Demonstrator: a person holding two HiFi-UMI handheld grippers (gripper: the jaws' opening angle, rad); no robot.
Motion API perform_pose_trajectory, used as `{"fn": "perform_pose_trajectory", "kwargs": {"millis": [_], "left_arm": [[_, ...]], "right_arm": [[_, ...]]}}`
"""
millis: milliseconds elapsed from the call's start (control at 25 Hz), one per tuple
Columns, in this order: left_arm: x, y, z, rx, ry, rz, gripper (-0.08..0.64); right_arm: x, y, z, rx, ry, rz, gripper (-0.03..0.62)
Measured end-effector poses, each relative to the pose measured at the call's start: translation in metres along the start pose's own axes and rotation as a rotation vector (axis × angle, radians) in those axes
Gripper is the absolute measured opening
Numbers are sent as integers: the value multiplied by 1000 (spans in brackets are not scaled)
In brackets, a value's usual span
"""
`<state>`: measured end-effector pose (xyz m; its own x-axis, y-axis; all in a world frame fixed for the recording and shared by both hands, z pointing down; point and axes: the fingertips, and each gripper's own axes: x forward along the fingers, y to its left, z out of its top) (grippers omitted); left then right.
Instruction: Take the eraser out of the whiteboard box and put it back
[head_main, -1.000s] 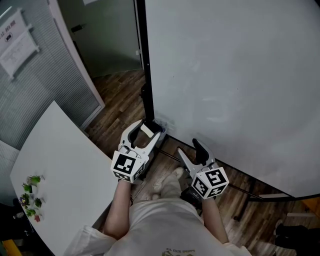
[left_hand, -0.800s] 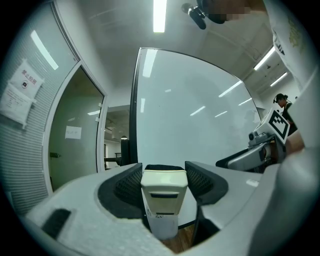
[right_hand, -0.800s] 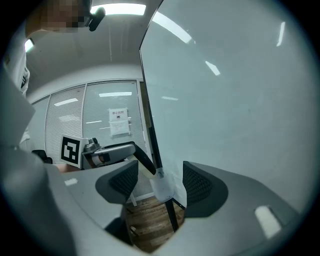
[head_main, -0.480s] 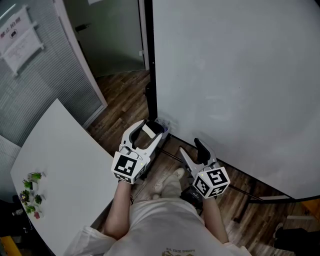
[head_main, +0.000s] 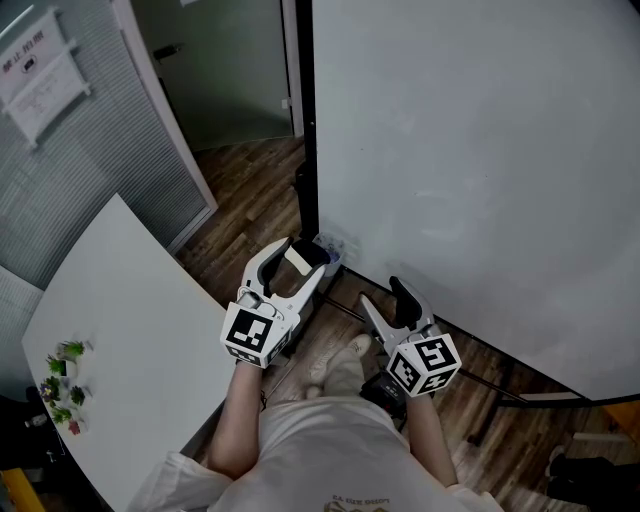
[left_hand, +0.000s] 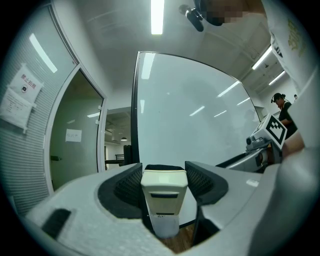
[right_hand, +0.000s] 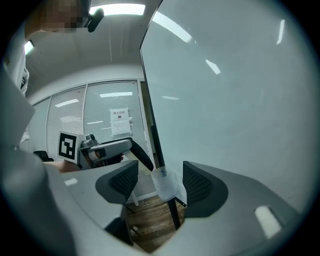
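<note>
The eraser (head_main: 298, 261), a cream plastic body with a black felt face, sits between the jaws of my left gripper (head_main: 291, 263), which is shut on it. In the left gripper view the eraser (left_hand: 164, 192) stands upright, clamped between both pads, in front of the whiteboard (left_hand: 190, 115). The whiteboard box (head_main: 328, 247), a small translucent holder, hangs at the whiteboard's (head_main: 470, 150) lower left corner just beyond the eraser. My right gripper (head_main: 386, 297) is open and holds nothing. The box (right_hand: 166, 184) shows past its jaws, farther off.
A white table (head_main: 130, 330) lies at the left with small green items (head_main: 62, 385) on it. A glass partition and a door (head_main: 235, 70) stand behind. The whiteboard's stand legs (head_main: 500, 395) cross the wooden floor. The person's shoes (head_main: 340, 355) are below the grippers.
</note>
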<state>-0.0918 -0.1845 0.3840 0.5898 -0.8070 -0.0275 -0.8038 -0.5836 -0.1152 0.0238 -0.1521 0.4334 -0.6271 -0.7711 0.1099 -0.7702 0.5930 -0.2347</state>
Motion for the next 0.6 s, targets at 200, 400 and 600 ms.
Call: {"fn": "perform_pose_trajectory", "kwargs": {"millis": [200, 400, 600], "left_arm": [[0, 1, -4, -4, 6, 1, 265], [3, 0, -6, -1, 12, -7, 264], [7, 1, -9, -4, 19, -14, 265]], "right_arm": [[1, -1, 0, -1, 4, 3, 282], [2, 0, -2, -2, 11, 6, 282], [3, -2, -3, 0, 15, 7, 282]]}}
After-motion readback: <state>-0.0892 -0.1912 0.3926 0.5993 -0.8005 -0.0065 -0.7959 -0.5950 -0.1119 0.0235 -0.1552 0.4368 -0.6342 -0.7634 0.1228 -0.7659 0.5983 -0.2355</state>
